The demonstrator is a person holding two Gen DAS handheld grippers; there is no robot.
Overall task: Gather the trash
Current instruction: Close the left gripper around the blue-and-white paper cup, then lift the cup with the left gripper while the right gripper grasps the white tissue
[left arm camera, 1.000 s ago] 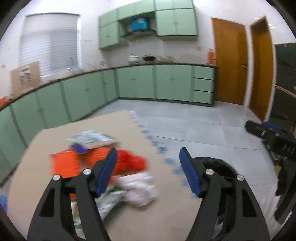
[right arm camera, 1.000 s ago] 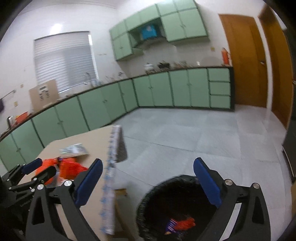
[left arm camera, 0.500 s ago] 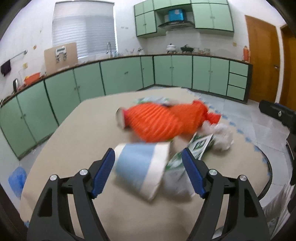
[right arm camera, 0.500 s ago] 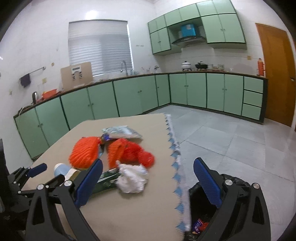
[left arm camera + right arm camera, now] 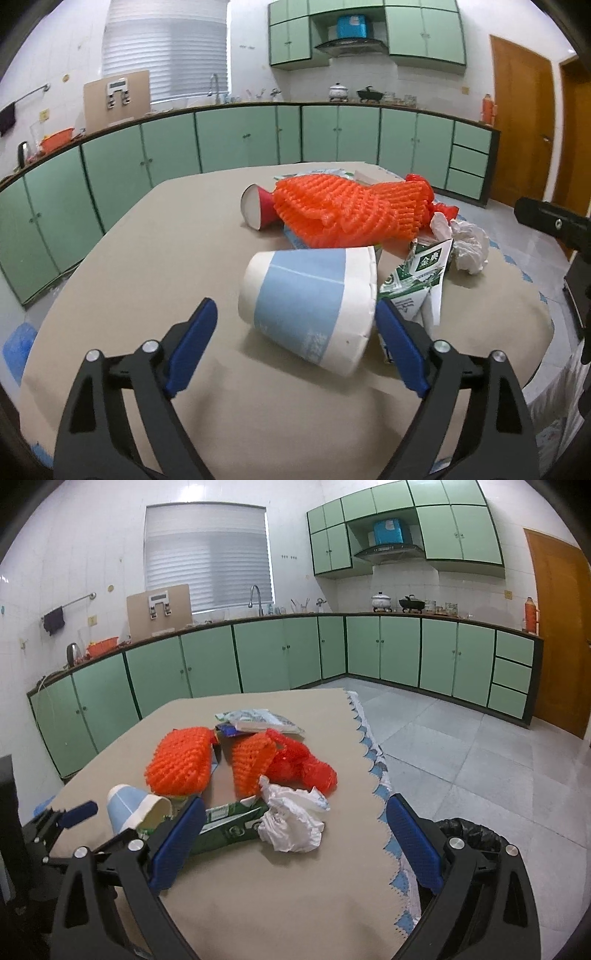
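Paper cup (image 5: 308, 301) lies tipped, conical, smooth.

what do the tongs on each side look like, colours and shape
Both match. The left tongs and right tongs each have two black angular plastic arms with triangular cut-outs, silver round bolts near the tips, and blue ribbed pads on the inner faces of the fingers. No cables, markings or sleeves show.

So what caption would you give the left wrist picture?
Open left gripper reaches around a tipped blue-and-white paper cup beside orange foam netting on the table.
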